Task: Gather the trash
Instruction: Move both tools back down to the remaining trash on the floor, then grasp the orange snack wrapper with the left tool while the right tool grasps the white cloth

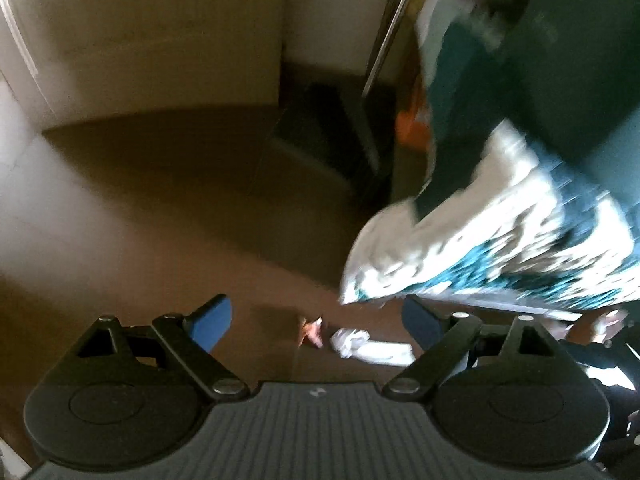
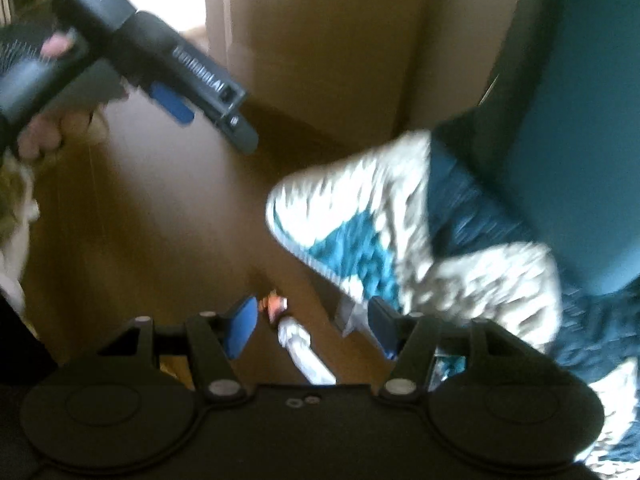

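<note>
A crumpled white paper scrap (image 1: pixel 362 345) and a small orange scrap (image 1: pixel 311 331) lie on the brown floor (image 1: pixel 160 208). In the left wrist view they sit between my left gripper's (image 1: pixel 318 322) open blue fingers, below them. In the right wrist view the white scrap (image 2: pixel 302 350) and orange scrap (image 2: pixel 274 305) lie between my right gripper's (image 2: pixel 314 326) open fingers. The left gripper (image 2: pixel 172 106) also shows at upper left of the right wrist view, held in a hand. Both frames are blurred.
A white-and-teal patterned blanket (image 1: pixel 500 248) hangs off a dark teal seat (image 2: pixel 568 152) on the right. A beige wall (image 1: pixel 160 32) and a metal pole (image 1: pixel 390 28) stand ahead. A dark block (image 1: pixel 320 132) sits on the floor by the wall.
</note>
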The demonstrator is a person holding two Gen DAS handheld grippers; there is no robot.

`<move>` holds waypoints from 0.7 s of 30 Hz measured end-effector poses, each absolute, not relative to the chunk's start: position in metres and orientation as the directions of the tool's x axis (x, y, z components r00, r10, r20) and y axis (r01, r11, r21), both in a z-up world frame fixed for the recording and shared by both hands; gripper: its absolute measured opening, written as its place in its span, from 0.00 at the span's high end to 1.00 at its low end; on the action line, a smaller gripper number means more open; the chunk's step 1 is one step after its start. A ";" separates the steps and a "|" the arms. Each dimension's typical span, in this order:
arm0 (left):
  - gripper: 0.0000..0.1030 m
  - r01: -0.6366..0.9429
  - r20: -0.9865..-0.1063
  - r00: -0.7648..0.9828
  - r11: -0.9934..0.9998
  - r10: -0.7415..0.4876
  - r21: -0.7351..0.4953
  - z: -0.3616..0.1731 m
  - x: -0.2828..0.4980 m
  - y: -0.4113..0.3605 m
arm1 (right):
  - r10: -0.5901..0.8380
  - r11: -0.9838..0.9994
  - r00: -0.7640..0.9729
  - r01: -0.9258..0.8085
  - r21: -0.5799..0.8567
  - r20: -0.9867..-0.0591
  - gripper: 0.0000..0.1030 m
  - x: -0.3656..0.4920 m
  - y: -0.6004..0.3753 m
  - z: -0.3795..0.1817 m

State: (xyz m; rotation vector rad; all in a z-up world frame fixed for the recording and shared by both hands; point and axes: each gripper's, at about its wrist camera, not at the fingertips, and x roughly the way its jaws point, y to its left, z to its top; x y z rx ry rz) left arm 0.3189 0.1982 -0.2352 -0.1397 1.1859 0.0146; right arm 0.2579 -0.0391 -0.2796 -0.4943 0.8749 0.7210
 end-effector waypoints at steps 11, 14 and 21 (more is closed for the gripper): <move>0.10 -0.168 -0.993 0.096 0.982 -0.070 -0.085 -0.415 0.350 0.207 | 0.243 0.595 0.272 -0.800 -0.078 -0.931 0.41 0.301 -0.012 -0.422; 0.10 -0.191 -0.995 0.057 0.978 -0.076 -0.086 -0.452 0.354 0.208 | 0.228 0.580 0.243 -0.812 -0.069 -0.943 0.41 0.314 -0.001 -0.458; 0.10 -0.228 -0.996 0.055 0.971 -0.064 -0.075 -0.512 0.365 0.208 | 0.218 0.555 0.191 -0.831 -0.039 -0.957 0.41 0.345 0.026 -0.528</move>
